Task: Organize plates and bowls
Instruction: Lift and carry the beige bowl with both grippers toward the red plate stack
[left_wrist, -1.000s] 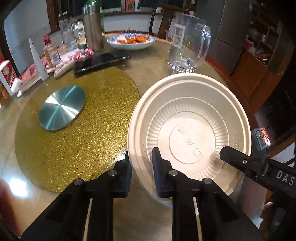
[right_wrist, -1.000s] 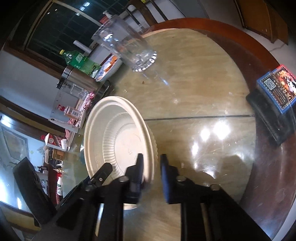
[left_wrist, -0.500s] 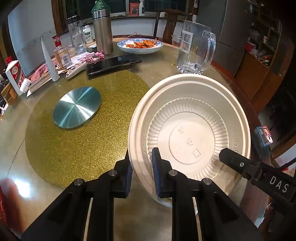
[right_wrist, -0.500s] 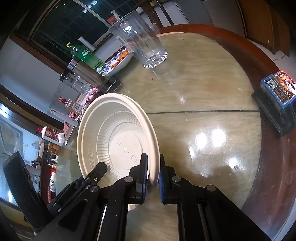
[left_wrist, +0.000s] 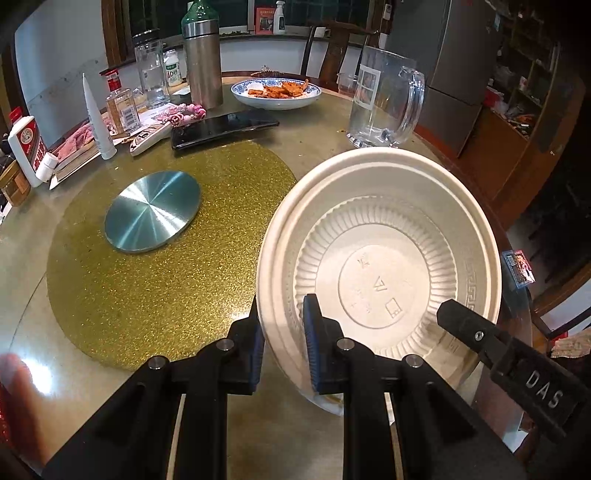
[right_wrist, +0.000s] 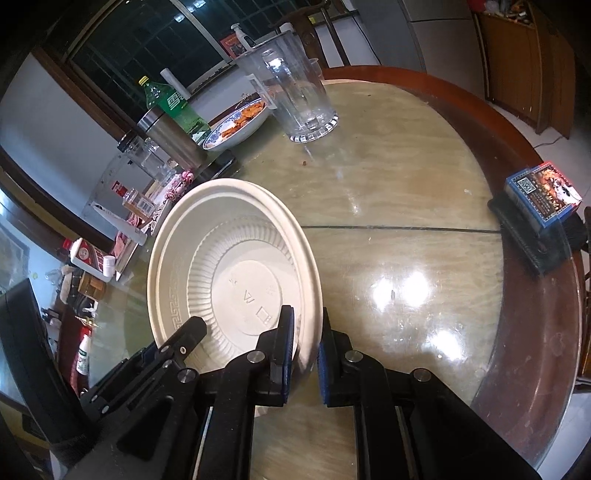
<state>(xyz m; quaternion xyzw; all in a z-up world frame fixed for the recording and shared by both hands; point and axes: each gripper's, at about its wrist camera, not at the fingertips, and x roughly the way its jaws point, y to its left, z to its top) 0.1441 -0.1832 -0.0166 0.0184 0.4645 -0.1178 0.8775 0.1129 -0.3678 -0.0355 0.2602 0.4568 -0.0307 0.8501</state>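
A stack of cream disposable bowls (left_wrist: 380, 266) is held tilted above the round table, also seen in the right wrist view (right_wrist: 229, 273). My left gripper (left_wrist: 282, 343) is shut on the stack's left rim, one finger inside and one outside. My right gripper (right_wrist: 304, 350) is shut on the opposite rim; its fingers (left_wrist: 480, 336) show at the right in the left wrist view. How many bowls are nested is unclear. A blue-and-white plate of fried food (left_wrist: 275, 94) sits at the far side of the table.
A gold glitter turntable (left_wrist: 155, 258) with a metal disc (left_wrist: 151, 216) lies to the left. A glass mug (left_wrist: 384, 103), a black phone (left_wrist: 225, 127), a steel flask (left_wrist: 203, 70), bottles and jars stand behind. A card box (right_wrist: 541, 194) sits at the right edge.
Both grippers have lifted the bowl stack and tilted it more upright; the right gripper closed firmly on the rim. The view has drawn back from the table.
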